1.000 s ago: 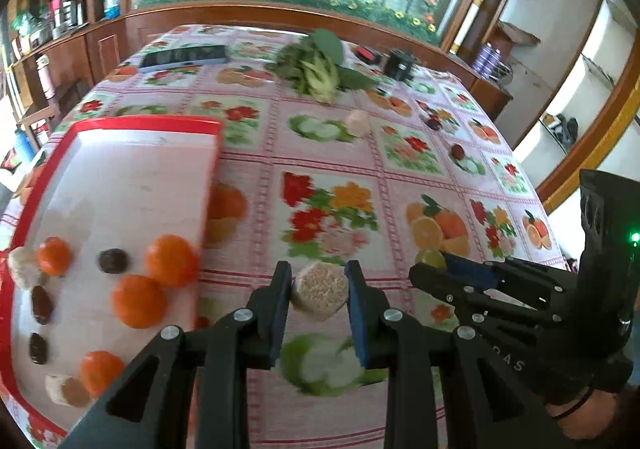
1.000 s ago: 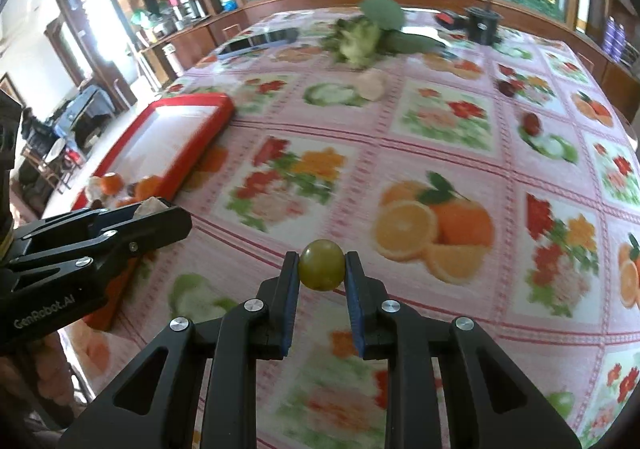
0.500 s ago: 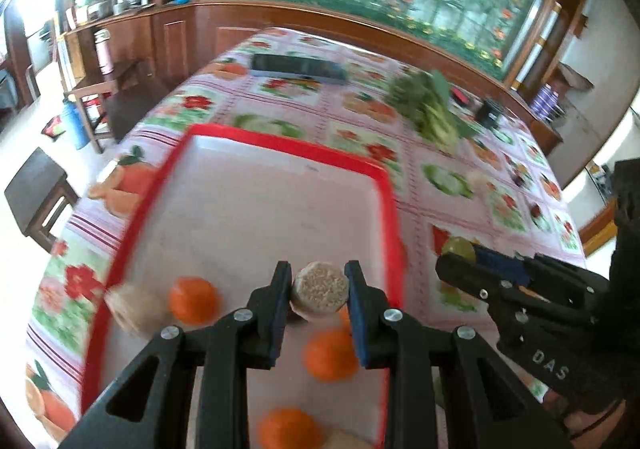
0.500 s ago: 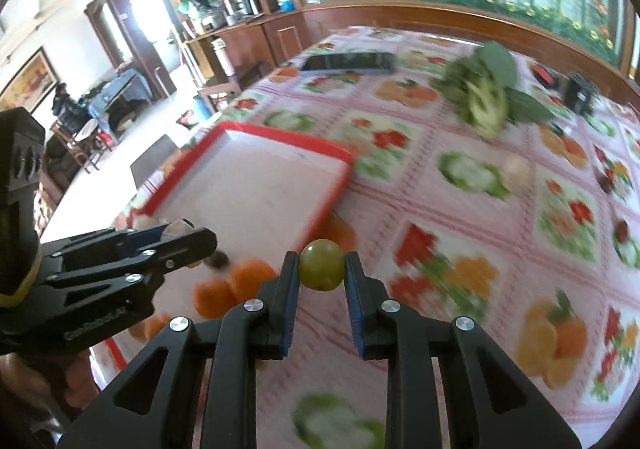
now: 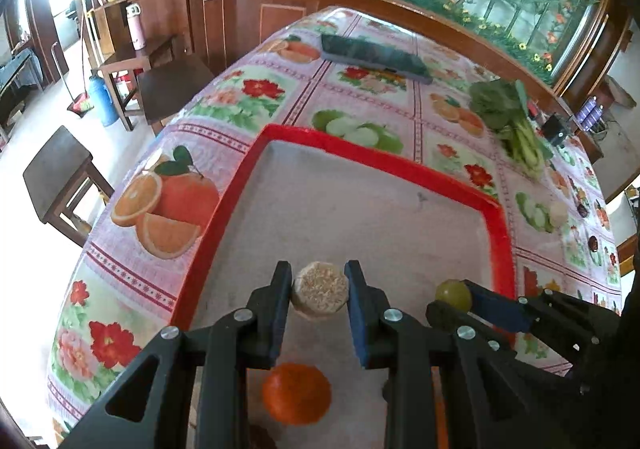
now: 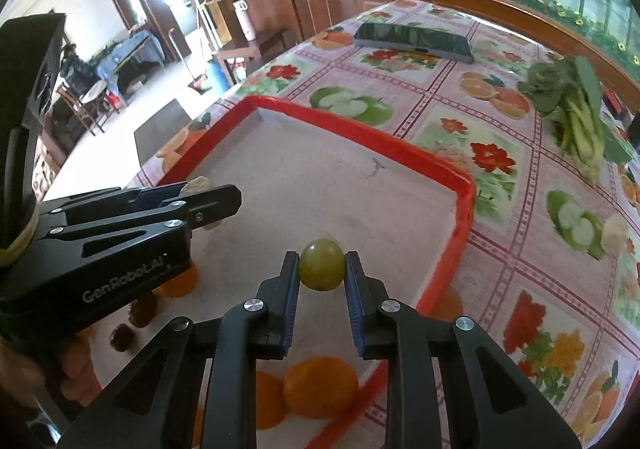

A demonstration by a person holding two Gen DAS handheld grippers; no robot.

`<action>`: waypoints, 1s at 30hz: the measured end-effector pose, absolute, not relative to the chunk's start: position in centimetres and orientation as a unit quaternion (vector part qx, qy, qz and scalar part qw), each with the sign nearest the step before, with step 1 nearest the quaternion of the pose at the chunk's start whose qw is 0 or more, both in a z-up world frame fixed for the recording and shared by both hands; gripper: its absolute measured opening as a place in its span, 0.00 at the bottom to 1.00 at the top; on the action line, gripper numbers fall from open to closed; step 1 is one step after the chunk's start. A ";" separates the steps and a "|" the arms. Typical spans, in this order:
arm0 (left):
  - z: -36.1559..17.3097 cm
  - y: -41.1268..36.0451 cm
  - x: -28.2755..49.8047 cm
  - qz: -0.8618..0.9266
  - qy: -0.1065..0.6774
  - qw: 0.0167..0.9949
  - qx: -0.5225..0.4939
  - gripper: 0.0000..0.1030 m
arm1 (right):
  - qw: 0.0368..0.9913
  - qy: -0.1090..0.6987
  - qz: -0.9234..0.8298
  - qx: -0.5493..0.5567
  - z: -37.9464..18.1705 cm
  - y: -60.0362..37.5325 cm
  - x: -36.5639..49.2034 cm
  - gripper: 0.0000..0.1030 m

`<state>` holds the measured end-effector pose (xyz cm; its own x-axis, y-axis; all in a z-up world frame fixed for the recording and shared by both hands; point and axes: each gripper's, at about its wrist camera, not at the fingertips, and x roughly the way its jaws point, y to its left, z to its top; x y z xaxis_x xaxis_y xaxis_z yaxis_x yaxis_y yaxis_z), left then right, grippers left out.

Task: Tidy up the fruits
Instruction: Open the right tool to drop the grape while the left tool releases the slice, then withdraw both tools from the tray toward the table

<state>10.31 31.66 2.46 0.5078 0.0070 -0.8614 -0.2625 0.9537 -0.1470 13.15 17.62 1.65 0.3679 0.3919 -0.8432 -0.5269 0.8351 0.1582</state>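
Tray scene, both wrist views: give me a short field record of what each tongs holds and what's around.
left tongs: shut on beige puck
right tongs: shut on green grape
both: over red tray
in tray: oranges, small dark fruits
far half of tray: bare
on table outside tray: leafy greens, dark flat device
cloth: fruit-print

Left gripper [image 5: 319,291] clamps a round beige grainy piece [image 5: 319,290] above a red-rimmed tray [image 5: 404,165]. An orange [image 5: 297,393] lies in the tray below. At right, the right gripper [image 5: 454,299] pinches what looks like a green grape [image 5: 453,294].
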 end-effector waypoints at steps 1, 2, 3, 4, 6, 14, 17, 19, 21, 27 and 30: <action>2.3 31.7 10.3 0.080 0.491 0.857 -0.130 0.29 | 0.823 0.490 0.279 -0.071 1.6 17.7 13.2 0.22; 2.2 31.8 10.4 0.079 0.492 0.857 -0.131 0.29 | 0.822 0.491 0.278 -0.073 1.5 17.7 13.3 0.22; 2.0 31.8 10.5 0.080 0.495 0.855 -0.131 0.29 | 0.822 0.491 0.278 -0.076 1.4 17.9 13.3 0.22; 1.8 31.9 10.6 0.082 0.496 0.854 -0.132 0.29 | 0.821 0.492 0.279 -0.078 1.3 17.9 13.3 0.22; 1.6 31.9 10.8 0.082 0.499 0.852 -0.133 0.29 | 0.819 0.495 0.279 -0.080 1.1 18.0 13.4 0.22; 1.7 31.8 10.8 0.083 0.501 0.851 -0.131 0.32 | 0.819 0.495 0.276 -0.092 1.1 18.3 13.0 0.33; 2.0 31.5 10.5 0.087 0.501 0.852 -0.124 0.38 | 0.820 0.497 0.271 -0.091 1.1 18.2 12.8 0.35; 2.2 31.4 10.1 0.092 0.497 0.854 -0.121 0.45 | 0.819 0.500 0.268 -0.084 1.1 17.9 12.6 0.36; 2.4 31.2 9.8 0.097 0.494 0.856 -0.119 0.54 | 0.820 0.501 0.264 -0.077 1.3 17.5 12.4 0.37; 3.1 30.6 8.7 0.107 0.493 0.856 -0.111 0.59 | 0.825 0.497 0.263 -0.060 2.2 16.6 11.5 0.41; 3.5 30.3 8.1 0.113 0.490 0.857 -0.110 0.65 | 0.827 0.494 0.263 -0.056 2.7 16.1 10.7 0.43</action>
<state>8.09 30.30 3.55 0.4933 0.0866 -0.8655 -0.3022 0.9501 -0.0772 10.66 16.14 2.69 0.3729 0.3790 -0.8469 -0.4898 0.8556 0.1672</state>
